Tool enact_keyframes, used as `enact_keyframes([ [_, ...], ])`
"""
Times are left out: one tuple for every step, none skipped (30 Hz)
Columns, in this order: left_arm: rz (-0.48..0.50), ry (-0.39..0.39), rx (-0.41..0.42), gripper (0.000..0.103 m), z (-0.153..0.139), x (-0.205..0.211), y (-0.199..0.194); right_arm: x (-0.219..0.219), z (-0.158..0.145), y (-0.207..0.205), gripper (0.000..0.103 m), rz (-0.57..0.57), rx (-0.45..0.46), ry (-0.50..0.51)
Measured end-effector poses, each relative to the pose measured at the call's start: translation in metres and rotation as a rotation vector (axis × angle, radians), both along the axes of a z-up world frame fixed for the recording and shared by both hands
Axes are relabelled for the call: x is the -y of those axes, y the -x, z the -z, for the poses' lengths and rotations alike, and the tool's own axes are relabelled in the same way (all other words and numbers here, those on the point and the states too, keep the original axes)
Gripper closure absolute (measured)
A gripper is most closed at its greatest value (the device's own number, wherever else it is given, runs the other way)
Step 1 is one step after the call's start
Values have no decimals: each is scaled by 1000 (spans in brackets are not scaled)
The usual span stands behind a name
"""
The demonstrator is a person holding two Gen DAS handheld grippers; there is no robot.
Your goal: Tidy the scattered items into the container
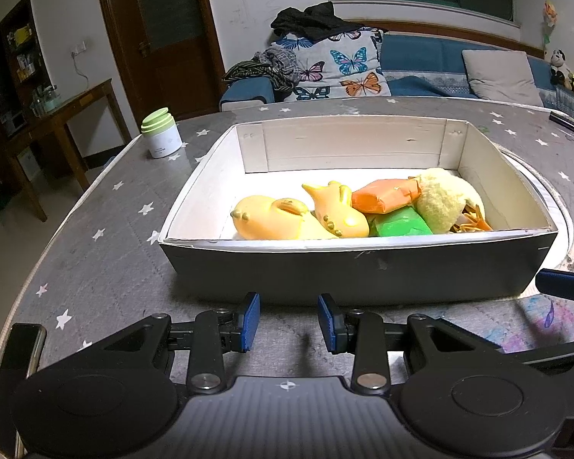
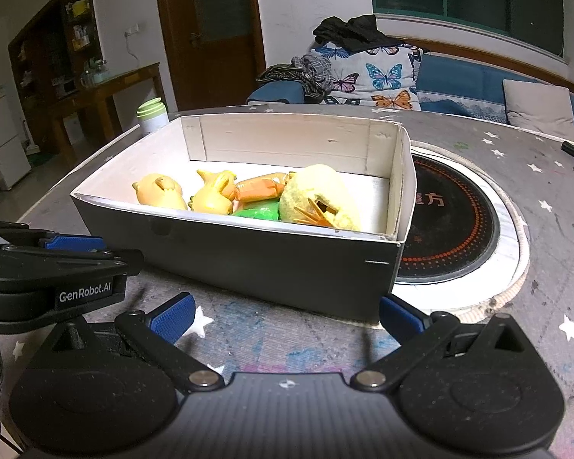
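Left gripper [image 1: 289, 321]: jaws partly apart, blue pads facing each other, nothing between them. It hangs just short of the near wall of the cardboard box [image 1: 348, 271], pointed down at the star-print tablecloth [image 1: 107, 252].

Right gripper [image 2: 285, 315]: jaws spread wide, empty. It sits off the box's near right corner, also just short of the wall. The left gripper shows at the left edge of the right wrist view, beside the box's near left end.

Inside the box, against the near wall, running left to right: a yellow rubber duck [image 1: 268, 218], a second yellow rubber toy [image 1: 338, 210], an orange block [image 1: 386, 195] lying over a green block [image 1: 401, 223], then a fuzzy yellow plush chick [image 1: 445, 199] with orange feet. The far half of the box floor is bare.

Outside the box: a white jar with a green lid [image 1: 160, 134] stands beyond the box's far left corner, well apart from both grippers. The box's right side overlaps a round induction hob [image 2: 451, 222] set into the table. A dark slim object lies at the far right table edge, too small to identify.

Judgement: the toys are already in; sorting looks near done. If the jar counts as scattered, the next move calls for the left gripper to go round the box's left side, open wider and close on the jar's body below the lid. Otherwise, only withdrawal remains.
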State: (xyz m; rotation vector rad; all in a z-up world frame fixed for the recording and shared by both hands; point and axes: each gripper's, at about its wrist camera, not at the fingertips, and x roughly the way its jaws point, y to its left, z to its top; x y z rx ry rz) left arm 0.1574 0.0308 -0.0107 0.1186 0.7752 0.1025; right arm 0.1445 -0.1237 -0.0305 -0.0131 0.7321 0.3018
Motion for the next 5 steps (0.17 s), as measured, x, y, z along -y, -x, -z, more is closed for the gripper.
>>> enact_keyframes([
  [1, 1, 1, 67, 0, 0, 0, 0, 0, 0, 0, 0, 0, 0],
  [2, 2, 4, 67, 0, 0, 0, 0, 0, 0, 0, 1, -1, -1],
  [4, 4, 6, 67, -1, 0, 0, 1, 0, 0, 0, 1, -1, -2],
  [5, 4, 7, 67, -1, 0, 0, 1, -1, 0, 0, 2, 0, -3],
  [5, 4, 9, 67, -1, 0, 1, 1, -1, 0, 0, 3, 0, -3],
])
